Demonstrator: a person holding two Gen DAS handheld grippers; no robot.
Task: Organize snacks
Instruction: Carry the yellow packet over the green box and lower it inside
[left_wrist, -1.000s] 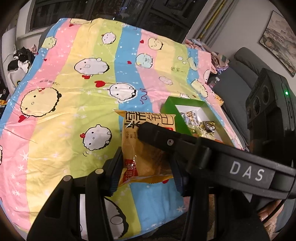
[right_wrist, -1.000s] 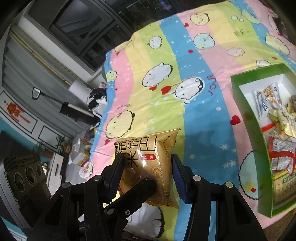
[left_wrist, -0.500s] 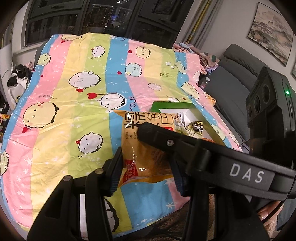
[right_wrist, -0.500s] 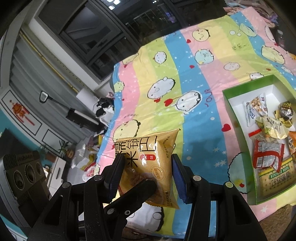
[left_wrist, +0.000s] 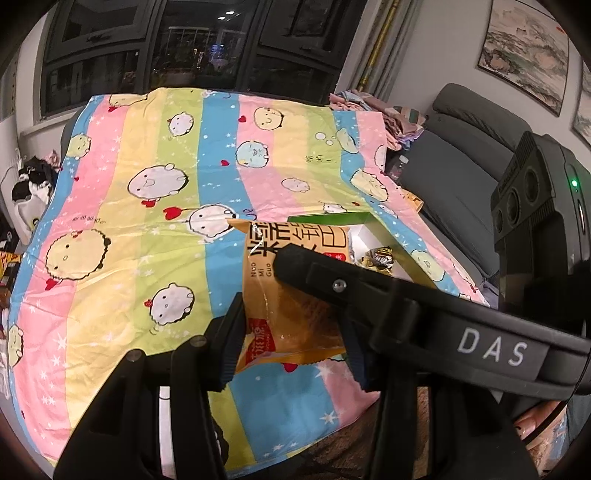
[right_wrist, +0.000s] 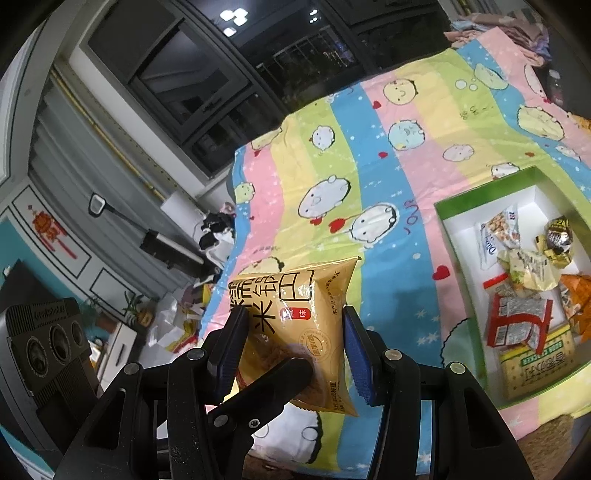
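Both grippers pinch one orange snack bag (right_wrist: 295, 325): the right gripper (right_wrist: 293, 350) from either side, the left gripper (left_wrist: 291, 332) likewise. The green box (right_wrist: 465, 280) lies beyond the right fingers.

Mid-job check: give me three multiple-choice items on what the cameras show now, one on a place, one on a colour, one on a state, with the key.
1. Where is the box of snacks?
A. on the striped blanket
B. on the sofa
C. on the floor

2. What colour is the box's outer wall?
A. red
B. green
C. black

3. What state is the orange packet in?
A. lying in the box
B. flat on the blanket
C. held up off the blanket, gripped by both grippers

Key:
1 A, the box sits on the blanket near its right edge.
2 B, its rim and walls are green with a white inside.
3 C, the right gripper clamps its sides, and the left gripper also grips it, with the blanket well below.
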